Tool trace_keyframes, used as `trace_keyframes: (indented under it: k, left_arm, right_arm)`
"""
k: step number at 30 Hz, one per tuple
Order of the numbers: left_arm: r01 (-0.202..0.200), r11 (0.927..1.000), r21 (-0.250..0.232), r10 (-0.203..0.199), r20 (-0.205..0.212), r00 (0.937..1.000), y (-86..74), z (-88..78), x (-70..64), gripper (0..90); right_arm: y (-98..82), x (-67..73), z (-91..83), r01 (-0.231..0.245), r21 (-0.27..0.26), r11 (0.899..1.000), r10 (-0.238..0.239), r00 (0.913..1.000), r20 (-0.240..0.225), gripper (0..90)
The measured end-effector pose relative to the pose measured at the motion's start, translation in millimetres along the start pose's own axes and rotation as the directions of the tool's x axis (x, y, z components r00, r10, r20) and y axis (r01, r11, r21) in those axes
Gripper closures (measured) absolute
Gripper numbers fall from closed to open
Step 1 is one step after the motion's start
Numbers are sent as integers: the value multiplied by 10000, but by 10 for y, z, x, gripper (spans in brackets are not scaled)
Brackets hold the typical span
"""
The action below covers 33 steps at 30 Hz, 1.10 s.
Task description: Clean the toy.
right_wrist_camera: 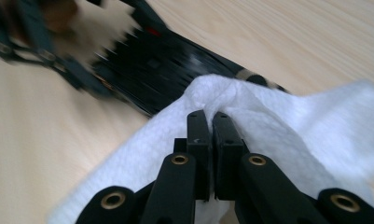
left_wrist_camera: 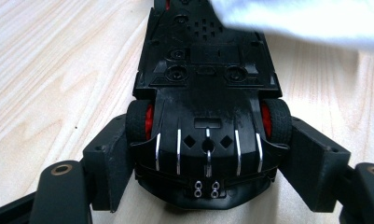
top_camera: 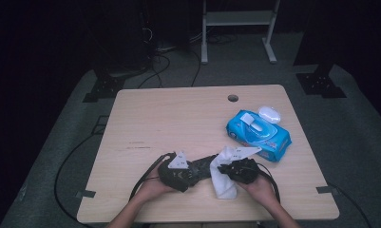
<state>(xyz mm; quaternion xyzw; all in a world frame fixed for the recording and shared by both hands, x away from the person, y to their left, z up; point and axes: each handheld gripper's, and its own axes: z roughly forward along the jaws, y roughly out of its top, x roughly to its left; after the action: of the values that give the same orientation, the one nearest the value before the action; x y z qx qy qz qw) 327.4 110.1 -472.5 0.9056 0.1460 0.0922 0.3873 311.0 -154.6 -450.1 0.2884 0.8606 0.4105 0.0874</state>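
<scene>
A black toy car [left_wrist_camera: 208, 93] with red wheel hubs lies underside up between the jaws of my left gripper [left_wrist_camera: 208, 154], whose pads press on its sides by the wheels. In the high view the left gripper [top_camera: 195, 171] holds the car [top_camera: 204, 165] just above the table's front middle. My right gripper [right_wrist_camera: 211, 121] is shut on a bunched white wipe [right_wrist_camera: 287, 121], which lies against the far end of the car [right_wrist_camera: 166, 65]. In the high view the right gripper [top_camera: 228, 170] points left at the car, and the wipe [top_camera: 223, 186] hangs down from it.
A blue pack of wet wipes [top_camera: 259, 135] with its white lid flipped open lies to the right of centre on the light wooden table [top_camera: 178, 118]. A cable hole [top_camera: 233, 98] sits near the far edge. Cables trail over the front edge.
</scene>
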Motion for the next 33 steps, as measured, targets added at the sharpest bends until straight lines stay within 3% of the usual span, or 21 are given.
trace_keyframes:
  k: [3,8,10,14,17,21,27,29,32,33]
  left_arm:
    - [-30,10000,37,30,-30,10000,-5,-9,4,248]
    - [-34,10000,14,34,-24,10000,-5,-9,15,248]
    - [-66,10000,44,66,-23,10000,-7,-7,14,248]
    - [-65,10000,-73,64,-55,10000,10,-24,13,246]
    - [472,9982,-374,-460,331,9984,3,-69,55,235]
    - [967,9949,-301,-941,784,9925,-22,-80,108,211]
    - [1640,9860,-315,-1578,1457,9767,-49,-109,172,194]
    - [1907,9811,-335,-1825,1695,9685,-60,-117,200,192]
    - [2901,9556,-522,-2712,2300,9346,-116,-152,306,230]
    - [3006,9525,-494,-2813,2359,9302,-130,-157,329,231]
  right_arm:
    - [43,33,56,298,56,9995,-298,9996,5,867]
    - [-18,-109,-12,-298,8,9996,298,9983,496,867]
    - [-27,-122,-11,-636,-151,9979,639,9977,224,868]
    - [9,-44,63,-349,-61,9994,349,9994,1,868]
    - [-2,-40,85,-269,111,9996,269,9996,13,867]
    - [-21,-29,80,-166,89,9998,166,9999,31,867]
    - [-45,-14,79,-15,-38,10000,15,10000,33,869]
    - [-47,-9,80,38,-40,10000,-38,10000,40,869]
    - [-58,19,78,189,22,9998,-189,9998,-1,871]
    - [-62,27,77,263,-4,9997,-263,9996,56,871]
